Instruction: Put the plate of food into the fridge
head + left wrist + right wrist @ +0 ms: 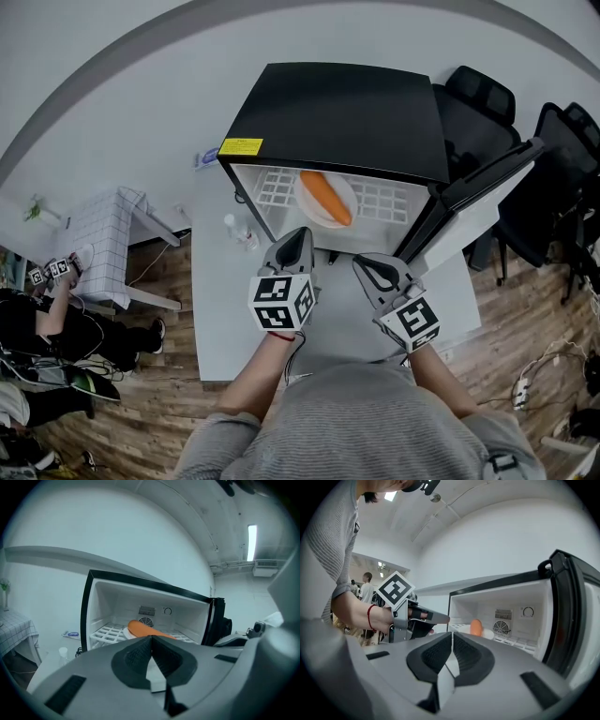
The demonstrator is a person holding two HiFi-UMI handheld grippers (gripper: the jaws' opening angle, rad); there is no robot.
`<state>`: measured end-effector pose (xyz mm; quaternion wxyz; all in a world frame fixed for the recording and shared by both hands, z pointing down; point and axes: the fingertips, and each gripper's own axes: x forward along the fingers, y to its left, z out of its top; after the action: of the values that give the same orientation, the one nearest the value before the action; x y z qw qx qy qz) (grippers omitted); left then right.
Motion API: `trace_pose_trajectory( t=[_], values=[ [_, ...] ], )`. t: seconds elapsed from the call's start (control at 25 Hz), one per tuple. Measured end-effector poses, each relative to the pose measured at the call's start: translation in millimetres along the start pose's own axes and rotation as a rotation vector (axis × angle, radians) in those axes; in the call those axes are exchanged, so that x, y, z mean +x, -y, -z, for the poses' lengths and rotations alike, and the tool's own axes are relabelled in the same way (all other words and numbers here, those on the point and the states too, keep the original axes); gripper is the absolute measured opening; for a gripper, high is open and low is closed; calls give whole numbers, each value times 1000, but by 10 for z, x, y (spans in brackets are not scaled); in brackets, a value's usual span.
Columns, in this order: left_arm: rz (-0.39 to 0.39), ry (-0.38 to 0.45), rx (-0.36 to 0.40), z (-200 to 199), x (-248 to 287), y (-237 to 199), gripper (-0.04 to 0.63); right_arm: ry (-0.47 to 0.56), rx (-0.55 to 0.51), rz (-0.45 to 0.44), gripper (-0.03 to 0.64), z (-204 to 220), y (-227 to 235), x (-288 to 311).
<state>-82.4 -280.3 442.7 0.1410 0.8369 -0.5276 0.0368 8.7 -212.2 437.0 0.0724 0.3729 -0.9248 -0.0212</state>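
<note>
A black mini fridge (337, 112) stands with its door (478, 192) swung open to the right. On its white wire shelf sits a white plate (314, 217) bearing a long orange piece of food (327, 197). My left gripper (298, 234) is just in front of the shelf's edge, shut with nothing between its jaws. My right gripper (364, 265) hangs a little farther back beside it, also shut and empty. The left gripper view shows the food (140, 628) and plate (127, 633) beyond the closed left gripper (151, 639). The right gripper view shows the right gripper (452, 637), the left gripper (443, 618) and the food (476, 626).
The fridge rests on a pale grey platform (225, 319) over a wooden floor. A small clear bottle (230, 223) stands left of the fridge, and a white tiled table (98, 234) farther left. Black chairs (478, 94) crowd behind the open door. A person (47, 328) sits at far left.
</note>
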Motion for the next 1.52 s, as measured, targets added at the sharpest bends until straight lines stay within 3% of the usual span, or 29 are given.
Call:
trace_pose_trajectory(
  t=[0.24,0.72,1.04,1.28,1.52],
  values=[
    [46,4,-42,153,-227,84,11,-23,4,-24,15,108,-132,-30],
    [211,-19,-147,582,-716,511,11,-52,15,-60,15,232,-398,-178],
    [260,-34,-177,760,-928,645,11,8,53,-117,15,200,-559,-400],
    [325,-43,-212,805,-916,857,11,-13,71,-137,15,243,-640,-421],
    [323,-40,-213,788,-895,855,11,-19,57,-125,15,218,-599,-447]
  ],
)
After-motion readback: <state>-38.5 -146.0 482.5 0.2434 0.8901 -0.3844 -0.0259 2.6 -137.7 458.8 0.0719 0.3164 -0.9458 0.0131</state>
